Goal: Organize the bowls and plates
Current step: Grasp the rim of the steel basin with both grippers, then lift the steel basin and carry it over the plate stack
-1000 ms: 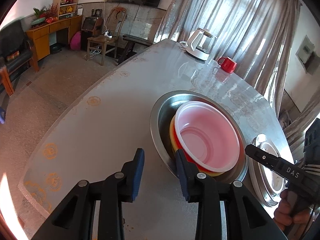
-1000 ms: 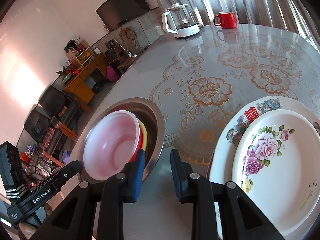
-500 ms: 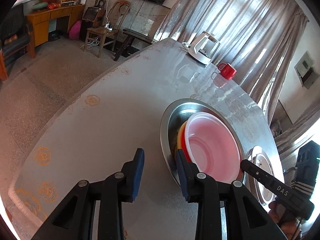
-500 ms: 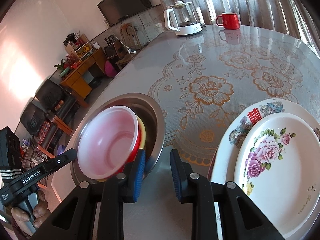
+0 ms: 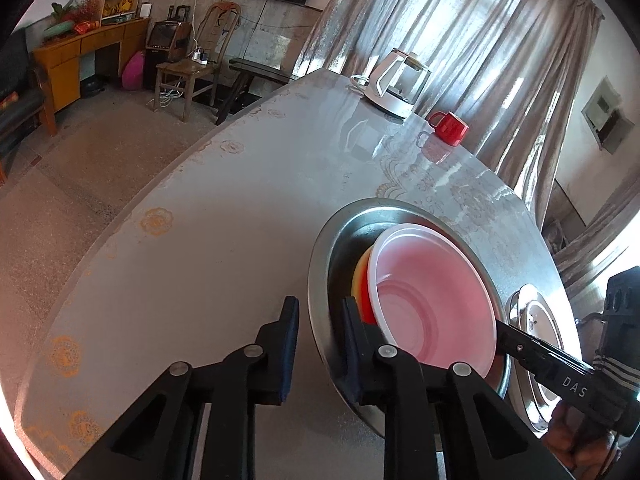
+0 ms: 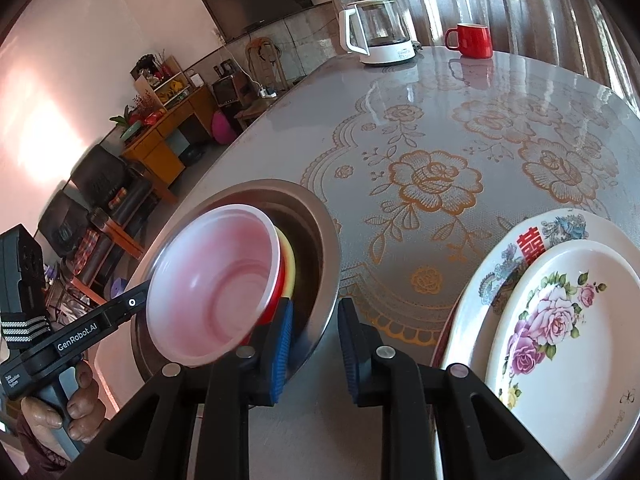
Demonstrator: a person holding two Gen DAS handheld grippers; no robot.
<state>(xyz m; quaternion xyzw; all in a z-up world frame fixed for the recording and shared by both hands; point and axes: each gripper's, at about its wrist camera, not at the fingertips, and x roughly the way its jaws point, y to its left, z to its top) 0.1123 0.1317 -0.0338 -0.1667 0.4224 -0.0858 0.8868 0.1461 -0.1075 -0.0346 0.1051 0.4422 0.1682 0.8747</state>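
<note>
**Both grippers straddle the steel basin's rim**

The step in hand looks like a two-handed lift or shift of the steel basin [image 5: 320, 280] with its nested bowls. To do it well, both grippers should close squarely on the rim on opposite sides and rise together, keeping the basin level so the loose stack inside does not slide.

In the left wrist view the left gripper [image 5: 319, 326] sits at lower centre, jaws partly open, with the basin's rim in the gap between them; I cannot tell whether either pad touches it. In the right wrist view the right gripper [image 6: 314, 334] is likewise partly open at lower centre, astride the rim.

The pale pink bowl [image 6: 212, 288] tilts inside the basin at centre left, over a red bowl [image 6: 277, 300] and a yellow bowl [image 6: 289, 264]. The stacked floral plates [image 6: 560, 320] lie at lower right, apart from the basin.
</note>
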